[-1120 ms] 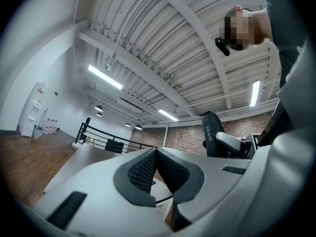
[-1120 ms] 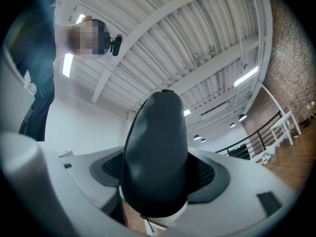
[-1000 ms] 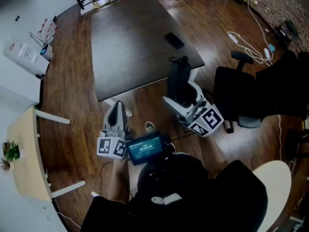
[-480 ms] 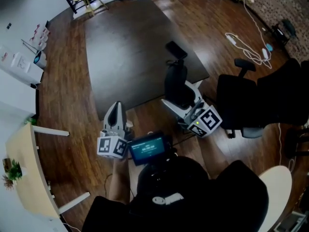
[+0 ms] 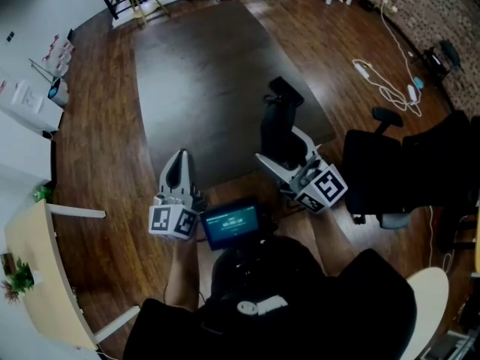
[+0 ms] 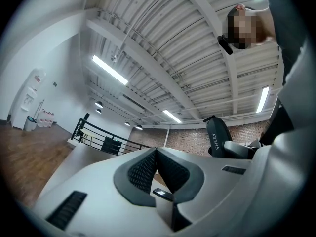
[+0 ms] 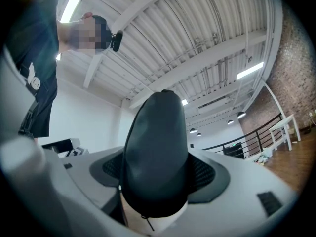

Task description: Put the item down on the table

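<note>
My right gripper [image 5: 281, 154] is shut on a black, rounded, upright item [image 5: 278, 128] and holds it above the near edge of the dark brown table [image 5: 202, 66]. In the right gripper view the item [image 7: 155, 147] fills the gap between both pads of the right gripper [image 7: 157, 174]. The left gripper view shows the same item [image 6: 217, 137] at the right, with white lettering on its side. Over the table's near edge, my left gripper [image 5: 178, 169] is shut and empty; its pads meet in the left gripper view [image 6: 156, 154].
A flat black thing [image 5: 286, 91] lies on the table just beyond the held item. A black office chair [image 5: 397, 167] stands at the right, with white cables [image 5: 386, 85] on the wooden floor behind it. A light wooden table [image 5: 34, 268] is at the left. A small screen [image 5: 232, 225] sits at the person's chest.
Both grippers have moved forward to the table: its near edge, which lay ahead of them, is now under their tips. The right one still holds the black item.
</note>
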A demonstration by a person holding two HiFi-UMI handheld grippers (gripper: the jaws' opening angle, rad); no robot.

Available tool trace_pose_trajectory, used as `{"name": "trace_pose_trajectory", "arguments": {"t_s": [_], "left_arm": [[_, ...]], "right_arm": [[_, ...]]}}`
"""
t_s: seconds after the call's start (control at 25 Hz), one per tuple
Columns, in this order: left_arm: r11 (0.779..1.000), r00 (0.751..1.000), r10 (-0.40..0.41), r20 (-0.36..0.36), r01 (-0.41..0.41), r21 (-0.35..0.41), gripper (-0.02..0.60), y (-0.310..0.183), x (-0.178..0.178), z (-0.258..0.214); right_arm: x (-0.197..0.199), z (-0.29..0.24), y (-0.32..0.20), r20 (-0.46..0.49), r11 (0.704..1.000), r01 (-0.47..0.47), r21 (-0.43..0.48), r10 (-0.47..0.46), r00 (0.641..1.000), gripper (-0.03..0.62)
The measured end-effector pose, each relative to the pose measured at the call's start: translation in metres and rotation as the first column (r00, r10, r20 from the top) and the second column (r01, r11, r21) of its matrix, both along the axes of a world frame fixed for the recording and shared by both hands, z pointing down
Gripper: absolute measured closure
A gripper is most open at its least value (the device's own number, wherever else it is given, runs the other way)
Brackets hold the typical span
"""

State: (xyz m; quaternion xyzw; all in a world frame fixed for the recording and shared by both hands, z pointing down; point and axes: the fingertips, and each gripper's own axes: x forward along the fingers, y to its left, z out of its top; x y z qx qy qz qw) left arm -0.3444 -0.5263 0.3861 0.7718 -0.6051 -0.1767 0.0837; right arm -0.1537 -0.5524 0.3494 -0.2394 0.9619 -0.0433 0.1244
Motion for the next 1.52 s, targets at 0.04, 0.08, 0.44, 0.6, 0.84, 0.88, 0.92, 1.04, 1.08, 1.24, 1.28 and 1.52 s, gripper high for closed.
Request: {"name": "trace_pose_trajectory", "arguments": {"t_s": [0.04,0.08,0.44,0.6,0.84,0.88,0.92,1.04,1.08,1.24,1.28,1.52], "left_arm": [[1.0,1.0,0.004,0.003,-0.004,0.003,0.581,-0.003,-0.004,-0.001],[1.0,1.0,0.01,0.007,-0.01,0.006,0.581,-0.006,-0.008,-0.001],[0.999,0.999,0.043,0.019,-0.043,-0.013,0.581,-0.033,-0.025,0.007],[0.999,0.999,0.039,0.013,-0.038,-0.007,0.581,-0.049,-0.03,0.008],[0.999,0.998,0.039,0.053,-0.04,0.013,0.582,-0.065,-0.037,0.006],[0.999,0.996,0.049,0.069,-0.05,0.015,0.581,-0.073,-0.035,0.004],[0.998,0.995,0.057,0.082,-0.058,0.014,0.581,-0.082,-0.033,0.003],[0.997,0.994,0.073,0.085,-0.074,0.013,0.581,-0.104,-0.029,0.001],[0.997,0.993,0.078,0.083,-0.079,0.013,0.579,-0.11,-0.028,0.001],[0.996,0.992,0.093,0.086,-0.093,-0.003,0.471,-0.137,-0.024,0.007],[0.995,0.991,0.096,0.096,-0.095,-0.011,0.471,-0.143,-0.022,0.01],[0.992,0.979,0.121,0.164,-0.112,-0.063,0.416,-0.178,-0.013,0.029]], "right_arm": [[-0.003,0.0,-0.003,-0.002,1.0,-0.004,0.005,0.004,1.0,0.224],[-0.007,0.0,-0.006,-0.001,1.0,-0.008,0.013,0.008,1.0,0.224],[-0.024,-0.001,-0.031,-0.003,0.999,-0.035,0.012,0.035,0.999,0.224],[-0.026,0.003,-0.048,-0.01,0.999,-0.039,0.01,0.039,0.999,0.224],[-0.033,0.006,-0.068,-0.016,1.0,-0.02,0.014,0.021,1.0,0.224],[-0.034,0.007,-0.076,-0.021,1.0,-0.016,0.018,0.017,1.0,0.224],[-0.035,0.007,-0.085,-0.029,1.0,-0.012,0.022,0.012,1.0,0.224],[-0.038,0.012,-0.107,-0.072,0.999,0.011,0.038,-0.008,0.997,0.224],[-0.04,0.015,-0.112,-0.088,0.999,0.021,0.048,-0.017,0.996,0.224],[-0.043,0.027,-0.139,-0.184,0.993,0.061,0.104,-0.041,0.982,0.224],[-0.043,0.033,-0.145,-0.217,0.991,0.076,0.109,-0.051,0.975,0.224],[-0.056,0.08,-0.176,-0.4,0.979,0.173,0.106,-0.117,0.909,0.224]]}}
